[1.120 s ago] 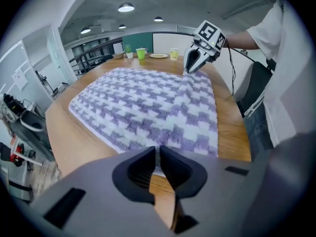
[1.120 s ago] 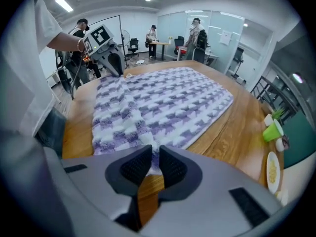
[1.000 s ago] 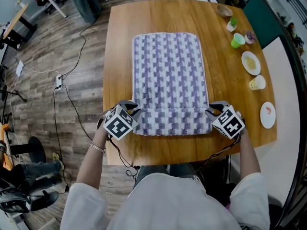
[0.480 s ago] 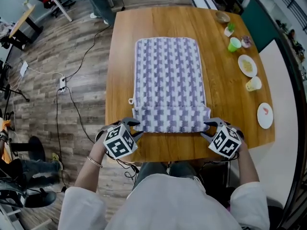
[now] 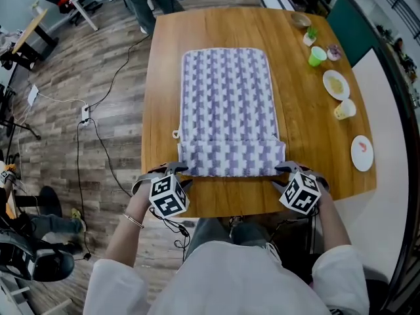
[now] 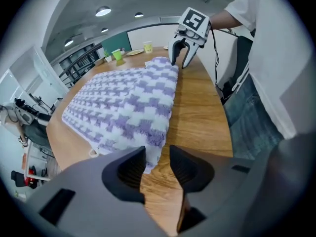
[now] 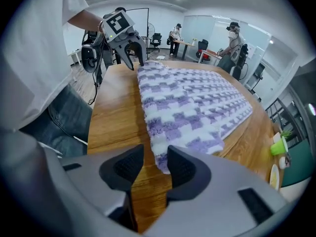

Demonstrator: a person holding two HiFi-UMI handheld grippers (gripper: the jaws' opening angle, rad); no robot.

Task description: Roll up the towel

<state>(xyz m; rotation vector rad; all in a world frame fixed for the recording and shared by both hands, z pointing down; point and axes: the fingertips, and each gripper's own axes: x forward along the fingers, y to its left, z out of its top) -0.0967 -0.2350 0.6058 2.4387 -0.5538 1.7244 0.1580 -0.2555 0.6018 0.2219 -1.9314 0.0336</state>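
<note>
A purple-and-white checked towel lies lengthwise on the wooden table, its near end turned over into a flat fold. My left gripper stands at the fold's near left corner. Its jaws have just been opening, and in the left gripper view only bare wood shows between them, with the towel just beyond. My right gripper is at the near right corner. Its jaws have also just been opening, and in its own view the towel's corner lies just past the tips, unheld.
Along the table's right edge stand a green cup, a plate of food, a yellow cup and a white plate. Cables run over the floor at the left. The table's near edge is close to my body.
Both grippers have let go of the fold's ends and drawn back toward me to its near corners. The folded end lies flat on the towel.
</note>
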